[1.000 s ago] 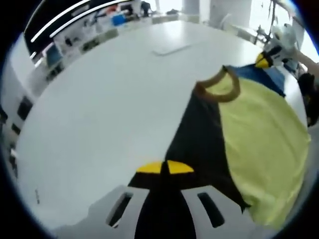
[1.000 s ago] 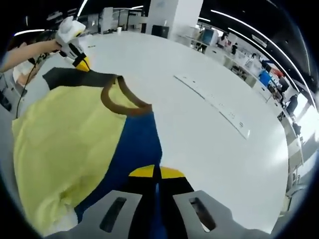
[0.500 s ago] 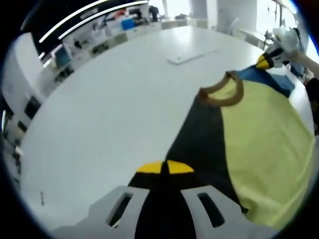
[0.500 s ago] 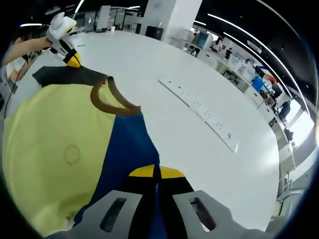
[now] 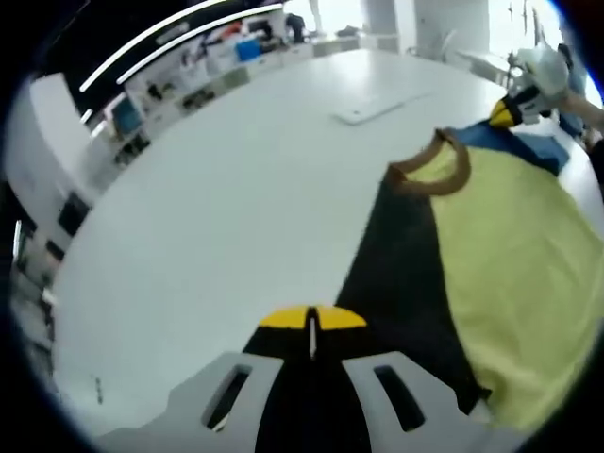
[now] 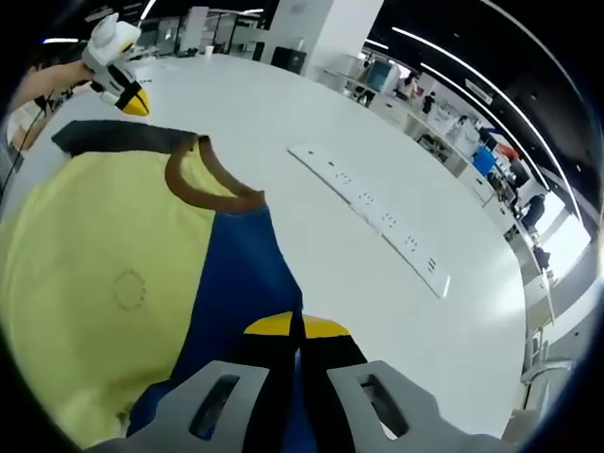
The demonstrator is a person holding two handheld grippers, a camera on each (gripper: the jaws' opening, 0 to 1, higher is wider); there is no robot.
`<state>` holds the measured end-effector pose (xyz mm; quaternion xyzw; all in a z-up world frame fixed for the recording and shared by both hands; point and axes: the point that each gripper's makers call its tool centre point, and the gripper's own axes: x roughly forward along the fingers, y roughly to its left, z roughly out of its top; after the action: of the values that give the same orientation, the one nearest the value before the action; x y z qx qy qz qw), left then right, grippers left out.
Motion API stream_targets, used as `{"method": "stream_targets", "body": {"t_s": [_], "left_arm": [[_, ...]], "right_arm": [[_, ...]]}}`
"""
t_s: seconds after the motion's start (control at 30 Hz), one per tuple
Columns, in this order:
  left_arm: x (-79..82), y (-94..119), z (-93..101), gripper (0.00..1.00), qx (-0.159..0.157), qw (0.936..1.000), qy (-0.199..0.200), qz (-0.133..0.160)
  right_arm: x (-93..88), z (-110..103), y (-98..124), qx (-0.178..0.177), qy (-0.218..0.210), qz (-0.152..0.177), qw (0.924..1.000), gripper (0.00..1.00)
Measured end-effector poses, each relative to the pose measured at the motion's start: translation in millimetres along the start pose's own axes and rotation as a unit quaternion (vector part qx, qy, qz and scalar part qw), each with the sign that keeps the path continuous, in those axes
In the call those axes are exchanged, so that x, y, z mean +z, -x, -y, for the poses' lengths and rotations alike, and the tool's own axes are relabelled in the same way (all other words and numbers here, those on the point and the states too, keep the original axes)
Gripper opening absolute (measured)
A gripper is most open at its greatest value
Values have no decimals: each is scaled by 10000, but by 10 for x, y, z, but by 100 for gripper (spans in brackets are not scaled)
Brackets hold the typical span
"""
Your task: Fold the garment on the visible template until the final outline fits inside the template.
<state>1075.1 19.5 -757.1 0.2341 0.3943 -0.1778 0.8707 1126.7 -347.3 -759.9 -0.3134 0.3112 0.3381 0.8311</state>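
We see a soft matt cloth garment [image 6: 104, 274] lying on a smooth, faintly glossy white table [image 5: 217, 189].

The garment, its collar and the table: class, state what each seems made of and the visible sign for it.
Garment: soft matte knit fabric, probably; it drapes and creases, with no shine. Collar: likely a ribbed knit band, a thicker brown strip curling up at the neck opening. Table: smooth hard white surface, perhaps laminate; it shows soft sheen from the ceiling lights.
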Motion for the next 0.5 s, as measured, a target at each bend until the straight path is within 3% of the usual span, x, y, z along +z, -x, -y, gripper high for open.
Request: {"method": "stream_targets", "body": {"t_s": [0.23, 0.5], "left_arm": [[27, 66, 56, 0, -118, 9998, 111, 83], [140, 184, 119, 0, -177, 9996, -119, 175]], "right_arm": [[52, -68, 33, 16, 179, 169, 9997, 3], [125, -150, 148, 20, 148, 357, 9993, 21]]}}
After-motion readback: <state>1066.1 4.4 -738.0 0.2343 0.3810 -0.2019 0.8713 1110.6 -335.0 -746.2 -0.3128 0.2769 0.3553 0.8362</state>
